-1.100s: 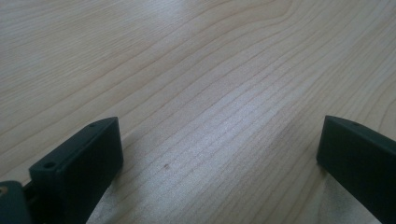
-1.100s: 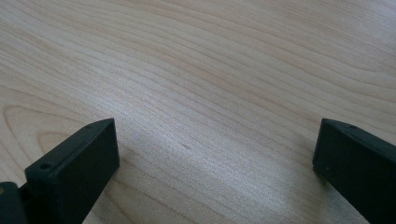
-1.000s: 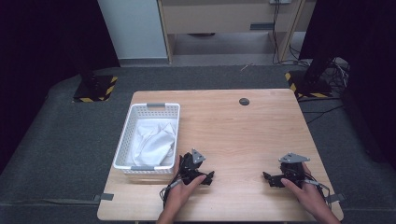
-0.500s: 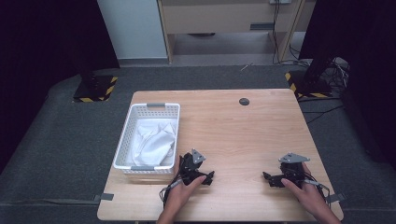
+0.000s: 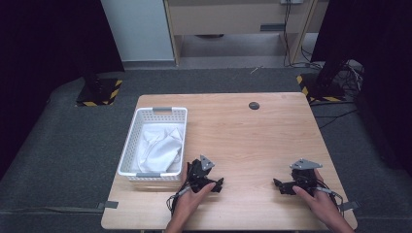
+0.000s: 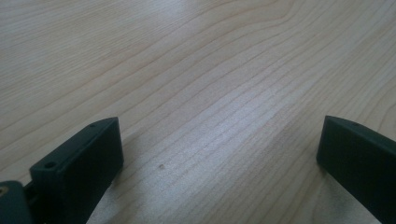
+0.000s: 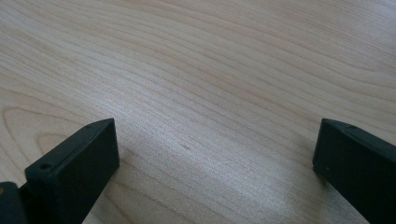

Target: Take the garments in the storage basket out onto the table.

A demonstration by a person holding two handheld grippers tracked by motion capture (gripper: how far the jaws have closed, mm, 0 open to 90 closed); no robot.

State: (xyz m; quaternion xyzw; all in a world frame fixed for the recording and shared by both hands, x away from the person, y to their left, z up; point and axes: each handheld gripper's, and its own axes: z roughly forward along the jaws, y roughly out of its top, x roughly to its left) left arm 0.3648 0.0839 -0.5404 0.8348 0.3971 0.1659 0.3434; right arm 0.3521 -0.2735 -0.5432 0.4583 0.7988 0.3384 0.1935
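1. Nothing has shifted since the earlier frames: both of my grippers rest where they were, and the basket and its cloth lie as before.
2. Left gripper (image 5: 215,185): held in my left hand (image 5: 192,199), resting on the table (image 5: 252,141) near the front edge, just to the right of the basket's near corner. Jaws spread wide, nothing between them; in the left gripper view (image 6: 219,158) bare wood grain lies between the two black jaws.
3. Right gripper (image 5: 278,185): held in my right hand (image 5: 318,201), resting on the table near the front right corner, well apart from the left gripper. Jaws spread wide and holding nothing; the right gripper view (image 7: 215,158) shows bare wood between them. Its jaws point left, toward the other gripper.
4. Basket (image 5: 127,150): white, slotted walls, grey handles at the near and far ends. Stands on the left part of the table, long side running away from me.
5. Cloth (image 5: 158,148): white, crumpled, lying inside the basket. Apart from both grippers; the left one is nearer.
6. Cables: a dark cable (image 5: 176,196) trails from the left gripper toward the front edge; another (image 5: 337,194) trails from the right gripper.
7. Round dark disc (image 5: 253,105): set in the table top near the far edge, well apart from everything else.
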